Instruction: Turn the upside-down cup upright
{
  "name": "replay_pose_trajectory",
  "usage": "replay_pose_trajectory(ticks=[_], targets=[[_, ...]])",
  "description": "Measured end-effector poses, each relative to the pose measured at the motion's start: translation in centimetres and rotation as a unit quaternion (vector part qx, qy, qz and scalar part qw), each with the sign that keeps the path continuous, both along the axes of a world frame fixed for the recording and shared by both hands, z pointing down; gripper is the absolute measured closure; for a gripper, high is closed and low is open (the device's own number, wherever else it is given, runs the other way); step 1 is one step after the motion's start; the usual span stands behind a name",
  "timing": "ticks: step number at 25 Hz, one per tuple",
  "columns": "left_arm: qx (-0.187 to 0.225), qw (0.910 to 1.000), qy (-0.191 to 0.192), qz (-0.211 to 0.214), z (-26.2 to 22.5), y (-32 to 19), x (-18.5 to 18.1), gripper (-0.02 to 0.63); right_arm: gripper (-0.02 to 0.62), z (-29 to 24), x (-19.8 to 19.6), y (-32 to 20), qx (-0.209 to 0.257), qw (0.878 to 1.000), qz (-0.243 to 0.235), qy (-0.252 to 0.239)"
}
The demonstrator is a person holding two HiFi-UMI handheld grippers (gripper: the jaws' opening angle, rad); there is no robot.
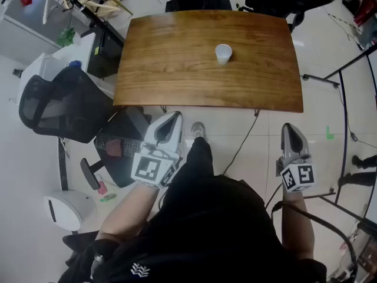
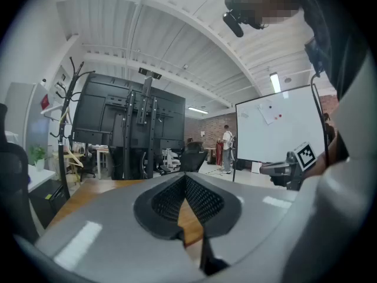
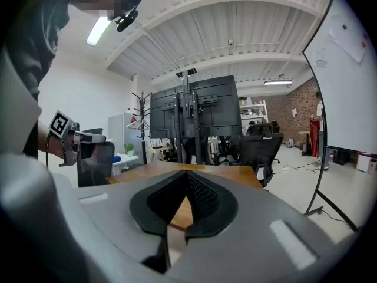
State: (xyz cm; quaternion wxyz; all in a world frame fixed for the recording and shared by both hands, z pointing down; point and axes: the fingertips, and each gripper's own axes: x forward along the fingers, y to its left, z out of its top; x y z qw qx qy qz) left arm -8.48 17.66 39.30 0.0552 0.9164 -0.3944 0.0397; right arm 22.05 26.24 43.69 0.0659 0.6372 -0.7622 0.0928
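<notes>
Standing back from the desk (image 1: 177, 69), the person holds both grippers low and near the body, well short of its near edge, so no grasp is under way. The left gripper (image 1: 175, 118) has its jaws clenched tip to tip with nothing between them, and the right gripper (image 1: 288, 127) is likewise clenched and empty. The cup (image 1: 223, 53) stands alone on the far half of the desk, a little right of centre, well apart from both grippers. It is small in the head view, but its wider end seems to be on top, which would mean it is already upright. I cannot be sure of that from here. If so, the task looks finished and the hands are at rest. If the cup is in fact inverted, the step in hand is only the approach. The next move then calls for reaching across the desk, releasing one pair of jaws, taking the cup lightly by its wall, rolling the wrist half a turn and setting it down on its base. As for writing, the cube (image 1: 150, 168) on each gripper shows only black-and-white square markers. The whiteboard (image 2: 277, 128) at the right carries a few marks too small to read, and no brand shows on the cup.
</notes>
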Motion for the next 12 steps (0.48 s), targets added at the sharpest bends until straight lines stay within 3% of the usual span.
replay_pose_trajectory(ticks=[4, 9, 12], targets=[[0.009, 0.9996, -0.009, 0.023, -0.4, -8.3, -0.4, 0.606, 0.594, 0.3, -1.7, -8.2, -0.008, 1.000, 0.014, -0.022], [0.028, 0.9959, 0.008, 0.086, -3.4, -15.8, 1.1, 0.606, 0.594, -2.3, -4.0, -16.0, 0.000, 1.000, 0.025, -0.009], [0.019, 0.9957, 0.001, 0.091, -2.6, -19.5, 1.2, 0.606, 0.594, -3.8, -4.8, -19.2, 0.009, 1.000, 0.023, 0.001]])
